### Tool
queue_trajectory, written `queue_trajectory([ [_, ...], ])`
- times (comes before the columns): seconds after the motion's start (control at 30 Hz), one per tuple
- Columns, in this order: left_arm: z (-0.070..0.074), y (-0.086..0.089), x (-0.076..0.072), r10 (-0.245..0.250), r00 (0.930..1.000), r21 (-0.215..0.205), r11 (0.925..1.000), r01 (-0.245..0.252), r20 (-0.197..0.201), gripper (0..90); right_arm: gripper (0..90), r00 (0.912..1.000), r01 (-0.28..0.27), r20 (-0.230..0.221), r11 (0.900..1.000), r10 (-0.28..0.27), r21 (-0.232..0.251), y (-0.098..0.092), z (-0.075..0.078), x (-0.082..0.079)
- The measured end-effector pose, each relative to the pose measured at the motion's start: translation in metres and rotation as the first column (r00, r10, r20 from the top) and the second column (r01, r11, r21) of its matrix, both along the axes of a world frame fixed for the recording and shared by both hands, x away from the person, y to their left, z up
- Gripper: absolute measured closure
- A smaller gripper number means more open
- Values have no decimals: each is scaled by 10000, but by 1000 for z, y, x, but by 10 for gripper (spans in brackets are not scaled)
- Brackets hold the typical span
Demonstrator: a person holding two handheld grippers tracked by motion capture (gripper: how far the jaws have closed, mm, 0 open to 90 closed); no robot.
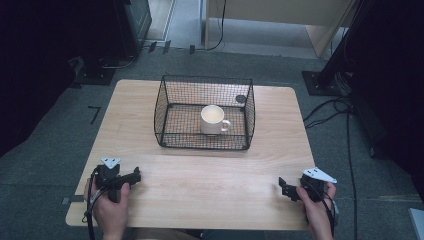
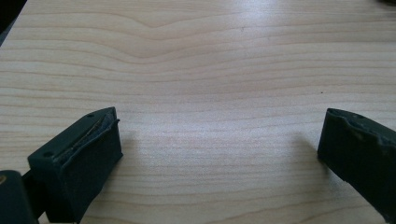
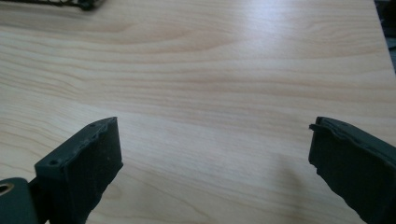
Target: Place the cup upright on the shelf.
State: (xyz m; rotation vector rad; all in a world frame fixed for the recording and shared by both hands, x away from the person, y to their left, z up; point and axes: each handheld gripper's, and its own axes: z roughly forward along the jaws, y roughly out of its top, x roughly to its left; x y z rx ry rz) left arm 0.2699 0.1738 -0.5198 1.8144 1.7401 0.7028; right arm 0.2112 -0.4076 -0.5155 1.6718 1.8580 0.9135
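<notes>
Table: a light wooden table with rounded corners (image 1: 200, 180) stands on grey carpet; its grain shows plainly in both gripper views.
Basket: a black wire-mesh basket, rectangular and open at the top (image 1: 172, 95), sits on the far half of the table, roughly at its middle from left to right.
Cup: a white ceramic cup with a side handle (image 1: 213, 119) stands upright inside the basket, a little right of the basket's centre, its handle turned to the right. Its inside looks pale; contents cannot be told.
Dark spot: a small round dark mark (image 1: 241, 99) shows at the basket's far right corner; whether it lies in the basket or on the table behind it cannot be told.
Left gripper: the black two-jaw left gripper (image 1: 131, 176) is held at the near left part of the table, jaws pointing right toward the table's middle. In the left gripper view the left gripper (image 2: 219, 140) has its jaws wide apart, bare wood between them, nothing held.
Right gripper: the black two-jaw right gripper (image 1: 286, 189) is held at the near right part, jaws pointing left. In the right gripper view the right gripper (image 3: 215, 144) stands equally wide, nothing between the jaws.
Separation: both grippers are well apart from the basket and from each other.
Surroundings: black cables (image 1: 345, 130) trail on the floor to the right of the table.
</notes>
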Motion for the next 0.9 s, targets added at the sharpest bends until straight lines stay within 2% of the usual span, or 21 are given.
queue_trajectory([
  [0.37,0,0,0,0,10000,-4,10000,0,1,0,12,9984,409,-359,9973,-431,-609,-9,-12,-7],
  [0.9,0,0,0,-3,10000,1,10000,3,1,0,0,9986,307,-420,9974,-334,-646,-10,-12,-7],
])
